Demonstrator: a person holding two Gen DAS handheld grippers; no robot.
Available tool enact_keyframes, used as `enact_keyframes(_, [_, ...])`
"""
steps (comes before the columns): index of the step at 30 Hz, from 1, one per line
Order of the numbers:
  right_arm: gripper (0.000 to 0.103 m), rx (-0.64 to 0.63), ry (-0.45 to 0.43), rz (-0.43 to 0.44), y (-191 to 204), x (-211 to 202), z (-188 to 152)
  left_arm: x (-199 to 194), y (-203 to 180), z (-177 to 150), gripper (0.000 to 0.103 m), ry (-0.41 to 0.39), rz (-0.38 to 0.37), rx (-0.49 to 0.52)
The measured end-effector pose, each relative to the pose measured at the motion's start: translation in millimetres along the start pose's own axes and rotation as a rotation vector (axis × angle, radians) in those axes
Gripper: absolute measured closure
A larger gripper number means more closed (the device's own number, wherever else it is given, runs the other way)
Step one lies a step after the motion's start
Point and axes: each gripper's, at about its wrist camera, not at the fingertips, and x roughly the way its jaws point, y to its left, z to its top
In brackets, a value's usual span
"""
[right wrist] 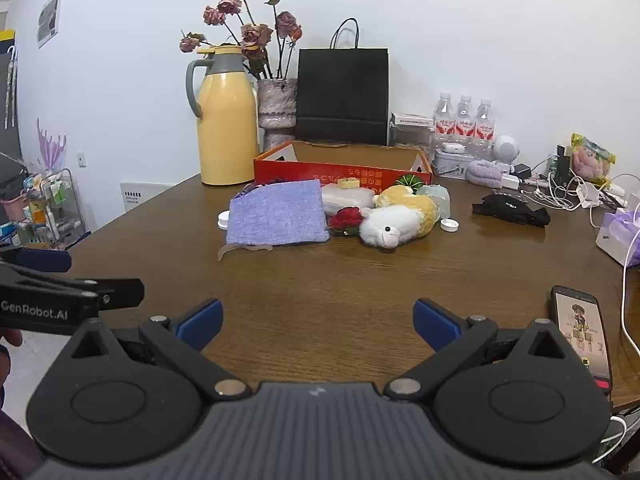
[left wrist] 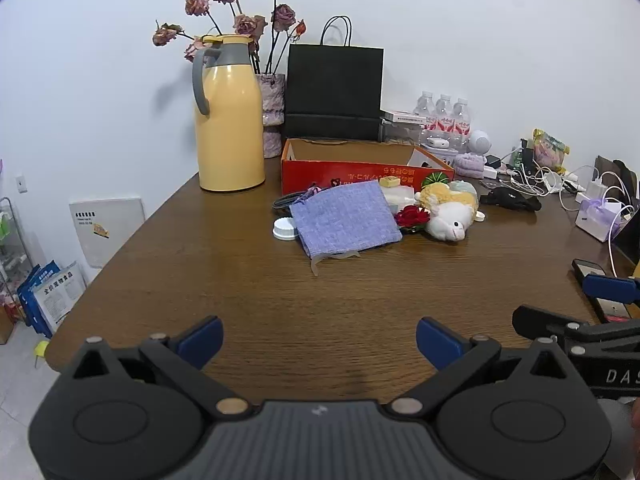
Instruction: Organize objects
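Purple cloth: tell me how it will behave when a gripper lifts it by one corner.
The purple cloth is probably floppy: it lies flat and thin on the table, so it would likely drape and hang. It looks light, woven and not slippery. Its far edge seems to lie over small items, which may shift as it lifts.

Right tool [right wrist: 319,320] agape; purple cloth [right wrist: 277,213] beyond

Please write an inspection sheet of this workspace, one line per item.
Surface: brown wooden table, bare in front.
Job's things: open red cardboard box; purple woven cloth, white plush sheep, red fabric rose piled before it.
Clutter: yellow thermos jug, black paper bag, smartphone.
Grippers: left tongs and right tongs open, holding nothing.
Cables: white charger cables at right.
Surroundings: white wall.
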Motion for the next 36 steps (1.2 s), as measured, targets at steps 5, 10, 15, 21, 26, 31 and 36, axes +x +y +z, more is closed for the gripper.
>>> enact_keyframes(5, [0.000,0.025,0.009,0.023,0,1,-2,7,1,-8,0.000,0.043,-0.003,-0.019])
enact_keyframes(10, [0.000,0.009,-0.004,0.031,5,-1,-3,4,-2,-8,0.000,0.034,-0.001,-0.006])
enact_keyframes(15, [0.000,0.021,0.001,0.039,3,-2,-4,6,-5,-11,0.000,0.053,-0.014,-0.004])
enact_keyframes(21, [0.000,0.032,-0.002,0.014,0,-8,-6,0,-8,-16,0.000,0.045,-0.017,0.006])
enact_keyframes(26, [0.000,0.031,0.011,0.010,2,-7,-9,0,-5,-20,0.000,0.057,-0.027,0.004])
enact_keyframes(31, [0.000,0.001,0.027,-0.011,7,-3,-11,3,-5,-21,0.000,0.067,-0.037,0.007])
enact_keyframes(36, [0.000,-0.022,0.005,-0.015,10,-7,-11,0,-6,-22,0.000,0.054,-0.037,0.017])
